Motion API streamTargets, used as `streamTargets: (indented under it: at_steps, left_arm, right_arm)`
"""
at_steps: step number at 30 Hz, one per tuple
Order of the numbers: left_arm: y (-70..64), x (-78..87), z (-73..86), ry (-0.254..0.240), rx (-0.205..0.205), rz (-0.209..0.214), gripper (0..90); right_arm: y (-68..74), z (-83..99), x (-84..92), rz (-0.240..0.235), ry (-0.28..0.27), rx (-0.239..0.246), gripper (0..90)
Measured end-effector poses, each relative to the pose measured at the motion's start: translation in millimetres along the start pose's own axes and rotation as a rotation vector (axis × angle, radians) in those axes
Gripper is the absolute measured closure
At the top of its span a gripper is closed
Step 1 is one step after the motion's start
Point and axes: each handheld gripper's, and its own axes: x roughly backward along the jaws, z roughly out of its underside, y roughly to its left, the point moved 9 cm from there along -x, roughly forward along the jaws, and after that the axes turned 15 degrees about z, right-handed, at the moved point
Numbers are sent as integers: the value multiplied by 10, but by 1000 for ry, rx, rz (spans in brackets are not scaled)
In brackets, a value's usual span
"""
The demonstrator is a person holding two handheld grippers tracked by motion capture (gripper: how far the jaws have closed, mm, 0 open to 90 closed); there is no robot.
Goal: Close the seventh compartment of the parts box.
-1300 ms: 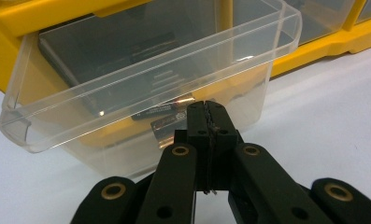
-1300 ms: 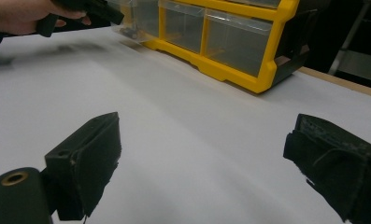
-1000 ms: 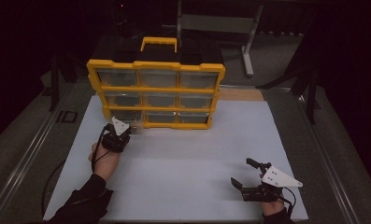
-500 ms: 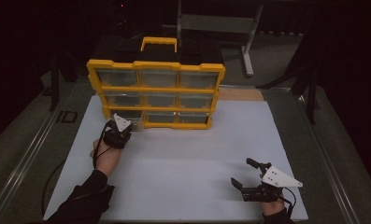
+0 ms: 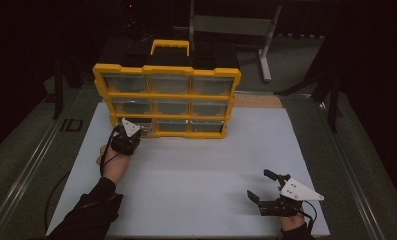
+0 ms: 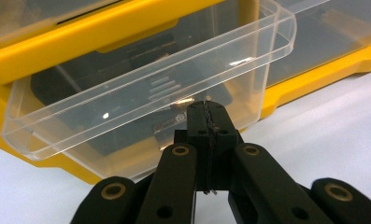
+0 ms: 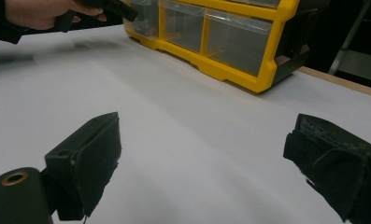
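We count one yellow organizer (image 5: 167, 102) standing upright at the far side of the white worktop (image 5: 196, 170). It has nine clear drawers, three rows of three, and one yellow handle (image 5: 170, 46) on top.

At the left, we see the left hand-held gripper (image 5: 136, 131) at the bottom-left drawer (image 6: 141, 88) of the organizer. In the left gripper view this drawer is pulled a little out of the yellow frame, and it is tilted in that picture. The two black jaws are pressed fully together just in front of the clear front wall of the drawer. We cannot tell if a thin lip of the drawer is caught between them; no thing is seen between the pads. Inside the drawer we see something dark, but it is too unclear to name.

In the middle, the worktop is bare white, and nothing stands between the two hand-held grippers.

At the right, the right hand-held gripper (image 5: 266, 189) is near the front edge of the worktop, well apart from the organizer. Its two jaws stand wide and hold nothing. In the right gripper view the organizer is far ahead, with the other hand (image 7: 38, 13) at its left end.
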Motion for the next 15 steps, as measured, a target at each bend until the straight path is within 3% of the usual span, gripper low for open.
streamTargets:
  at_steps: [15]
  left_arm:
    - [103, -53, -71, 4, 5, -6, 884]
  right_arm:
    - [0, 3, -4, 1, 1, 1, 89]
